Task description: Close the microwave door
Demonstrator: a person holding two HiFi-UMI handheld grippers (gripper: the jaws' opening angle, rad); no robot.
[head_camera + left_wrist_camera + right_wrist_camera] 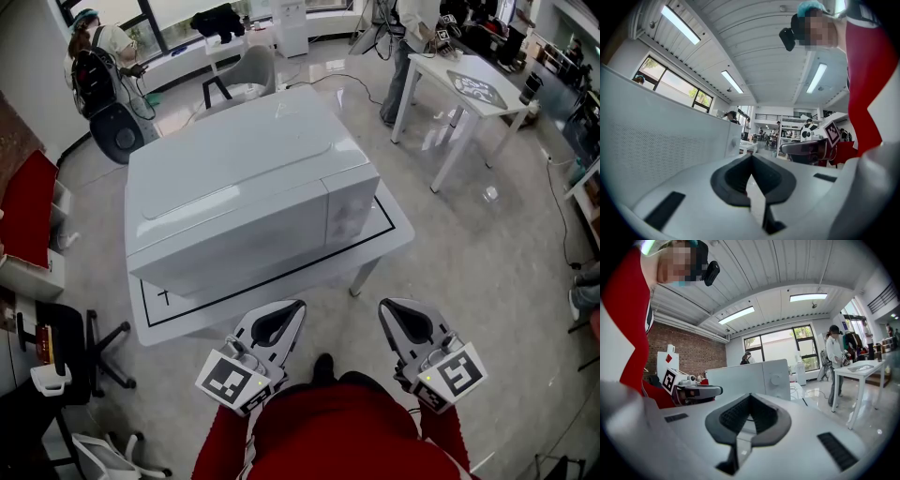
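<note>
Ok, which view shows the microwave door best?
The right gripper view: it faces the microwave door whole, shut flush beside the knob panel. The head view sees it steeply from above, foreshortened under the top. The left gripper view catches only a close stretch of its dotted window.

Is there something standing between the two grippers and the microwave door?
Nothing visible does. Only open air lies between the left gripper, the right gripper and the microwave on the table. Its door already looks shut.
</note>
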